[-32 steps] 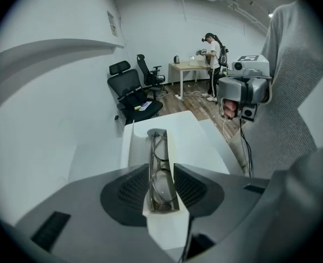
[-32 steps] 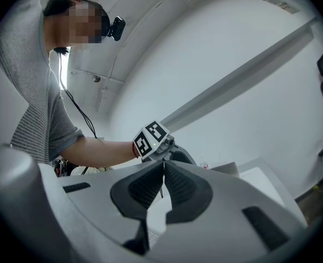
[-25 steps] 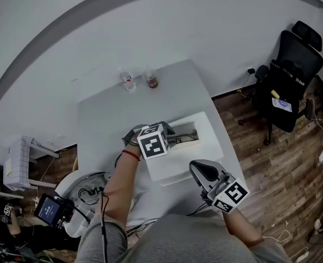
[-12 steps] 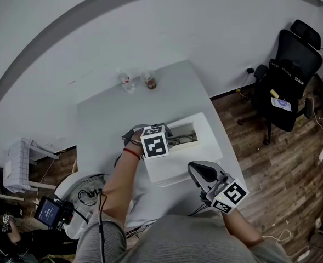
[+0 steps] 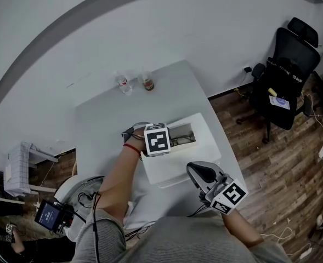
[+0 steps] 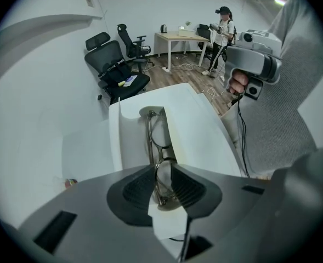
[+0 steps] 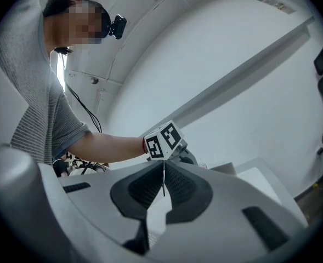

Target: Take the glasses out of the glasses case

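A white glasses case (image 5: 202, 142) lies open on the grey table (image 5: 166, 92). In the left gripper view, thin metal-framed glasses (image 6: 157, 138) lie in the case's slot (image 6: 114, 136). My left gripper (image 6: 162, 182) points straight down into it. Its jaws have just been closing, and the pads now press on the near lens rim. From the head view only its marker cube (image 5: 157, 140) shows, hiding the fingers. My right gripper (image 5: 198, 171) hovers by the table's front edge, shut and empty (image 7: 163, 182).
Two small bottles (image 5: 122, 83) (image 5: 147, 82) stand at the table's far edge. A black office chair (image 5: 284, 86) is on the wooden floor to the right. Cables and a small screen device (image 5: 50, 215) lie on the floor at the left.
The left gripper's cube has shifted slightly right, over the case opening. The right gripper has stayed where it was.
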### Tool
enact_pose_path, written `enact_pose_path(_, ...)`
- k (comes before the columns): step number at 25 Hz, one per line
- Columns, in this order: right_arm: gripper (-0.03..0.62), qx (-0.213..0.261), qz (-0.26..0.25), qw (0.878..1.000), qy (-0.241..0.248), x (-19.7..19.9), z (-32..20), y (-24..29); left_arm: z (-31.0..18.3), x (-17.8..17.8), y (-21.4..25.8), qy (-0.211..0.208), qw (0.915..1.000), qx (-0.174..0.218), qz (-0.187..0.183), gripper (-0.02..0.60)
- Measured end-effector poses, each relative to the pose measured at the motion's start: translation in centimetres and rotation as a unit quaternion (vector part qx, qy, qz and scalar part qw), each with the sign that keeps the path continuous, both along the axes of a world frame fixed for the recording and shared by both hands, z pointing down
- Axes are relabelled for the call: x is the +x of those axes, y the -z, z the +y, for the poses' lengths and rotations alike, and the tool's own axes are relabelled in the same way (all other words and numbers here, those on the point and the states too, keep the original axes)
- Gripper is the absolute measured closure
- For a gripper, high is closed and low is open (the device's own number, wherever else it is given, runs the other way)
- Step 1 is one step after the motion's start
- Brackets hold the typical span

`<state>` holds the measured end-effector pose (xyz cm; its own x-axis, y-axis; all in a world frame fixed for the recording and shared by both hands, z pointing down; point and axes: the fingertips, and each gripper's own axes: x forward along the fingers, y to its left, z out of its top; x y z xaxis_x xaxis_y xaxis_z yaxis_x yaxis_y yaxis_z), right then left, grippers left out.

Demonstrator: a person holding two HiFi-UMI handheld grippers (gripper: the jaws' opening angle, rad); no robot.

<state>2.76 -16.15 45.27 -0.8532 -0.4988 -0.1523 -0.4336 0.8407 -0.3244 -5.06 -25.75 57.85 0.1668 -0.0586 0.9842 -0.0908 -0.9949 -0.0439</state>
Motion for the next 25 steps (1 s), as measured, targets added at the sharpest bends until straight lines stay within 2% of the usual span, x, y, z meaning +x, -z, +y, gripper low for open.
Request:
enact_pose_path(7,0.58,-0.001,-0.002,1.0,-0.005,0.1,-0.2,0.1,0.5,-0.3,-0.4,0.017,0.998,-0.06,-0.011,0.489)
enact_pose_path(16,0.579,0.001,0.0,1.0,-0.013,0.1,-0.5,0.2,0.8,-0.5,-0.6,0.036,0.9908,-0.13,0.0,0.509)
enact_pose_path(20,0.58,0.001,0.0,1.0,-0.017,0.1,-0.6,0.2,0.9,-0.4,-0.5,0.033,0.9897,-0.139,0.003,0.515)
enact_pose_path(25,0.58,0.001,0.002,1.0,-0.024,0.2,-0.9,0.2,1.2,-0.2,0.0,0.01,0.9928,-0.119,-0.005,0.523)
